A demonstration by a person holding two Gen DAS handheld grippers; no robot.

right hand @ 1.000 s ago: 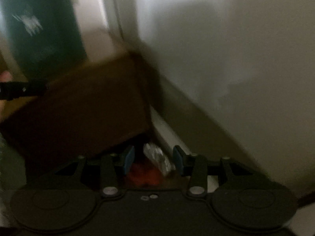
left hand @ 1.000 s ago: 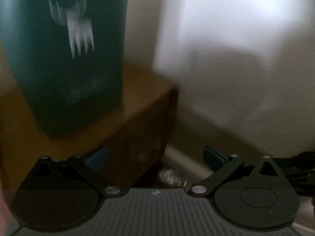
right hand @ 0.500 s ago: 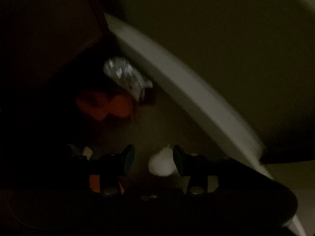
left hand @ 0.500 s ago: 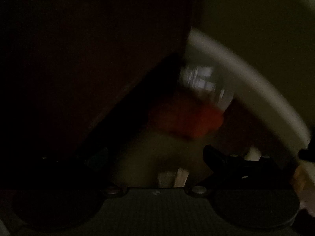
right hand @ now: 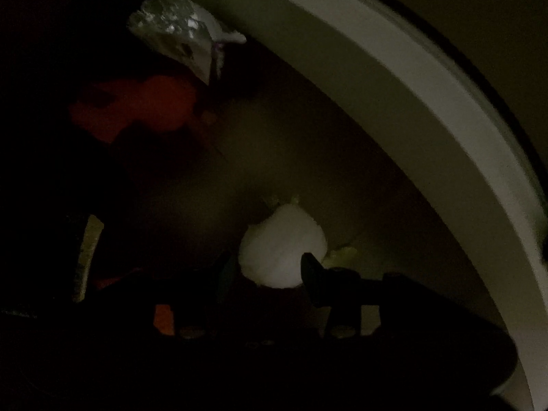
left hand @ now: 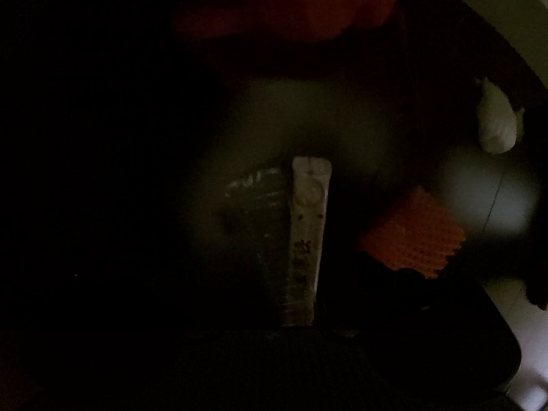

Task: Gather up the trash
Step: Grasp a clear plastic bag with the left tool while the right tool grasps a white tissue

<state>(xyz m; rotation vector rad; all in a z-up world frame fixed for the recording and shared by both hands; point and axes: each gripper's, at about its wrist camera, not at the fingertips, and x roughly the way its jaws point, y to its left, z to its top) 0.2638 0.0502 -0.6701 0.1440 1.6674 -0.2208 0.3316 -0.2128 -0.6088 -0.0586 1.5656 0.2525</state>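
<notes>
Very dark corner, floor-level trash.

Right view: right gripper (right hand: 270, 270) is part-open, pointing down. The white wad (right hand: 281, 253) sits lower centre of frame, right between the tips. The right finger (right hand: 313, 274) overlaps the wad's edge and the left one is barely visible in shadow. No squeeze on the wad shows, so I read it as not gripped yet. The baseboard (right hand: 376, 85) curves across the upper right. A foil scrap (right hand: 171, 24) is at upper left, w/ an orange lump (right hand: 147, 109) just below it – both well apart from the wad.

Left view: left gripper's fingers are lost in the dark, so can't tell if wide or narrow. A pale strip (left hand: 310, 219) lies lengthwise at frame centre, approx. where the jaws should be. An orange ribbed piece (left hand: 411, 229) is to its right; can't tell what it is.

Step in hand, as I judge it: right takes the wad, left goes for the strip.

Doing it well:
- Right: get both pads low on either side of the wad before closing. It looks soft, so close fully or it'll slip out.
- Keep the tips off the baseboard.
- Left: the strip looks flat to the floor, so pinch across its narrow width – a slight tilt may help get a pad under an edge.
- Lift straight up. Foil and the orange lump come after.
</notes>
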